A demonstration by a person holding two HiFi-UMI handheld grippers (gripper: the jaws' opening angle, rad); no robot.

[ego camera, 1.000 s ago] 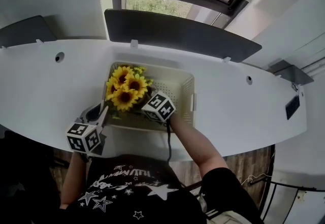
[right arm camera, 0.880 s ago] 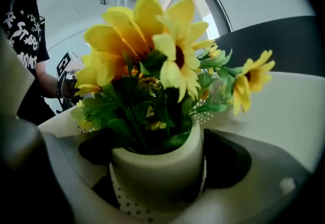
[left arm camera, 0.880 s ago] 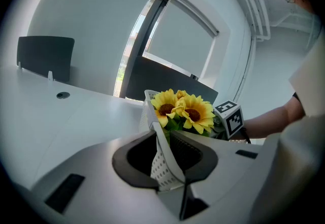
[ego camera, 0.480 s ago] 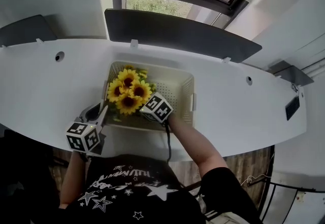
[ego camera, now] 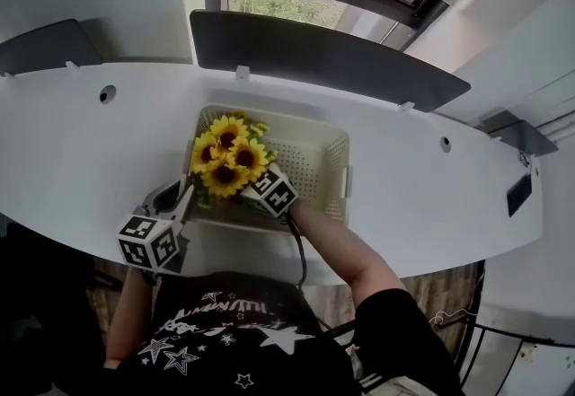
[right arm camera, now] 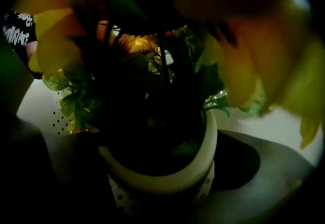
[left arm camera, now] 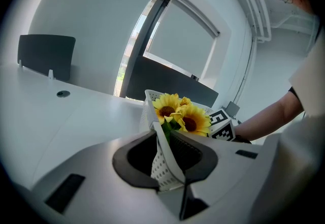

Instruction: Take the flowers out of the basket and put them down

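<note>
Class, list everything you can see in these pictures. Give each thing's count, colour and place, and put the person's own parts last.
desk: one, white, curved, below the window
basket: one, cream, perforated, at the desk's near edge
sunflowers: one bunch, yellow, in the basket's left end
pot: one, white with dots, holds the sunflowers
divider panels: two, dark grey, along the desk's far edge
window: one, dark frame, behind the desk
left hand-held gripper: one, grey, shut on the basket's wall
right hand-held gripper: one, grey, inside the basket; its jaws have just been opening and stand apart round the pot
arms: two, bare; the right one reaches into the basket
shirt: one, black with white stars
</note>
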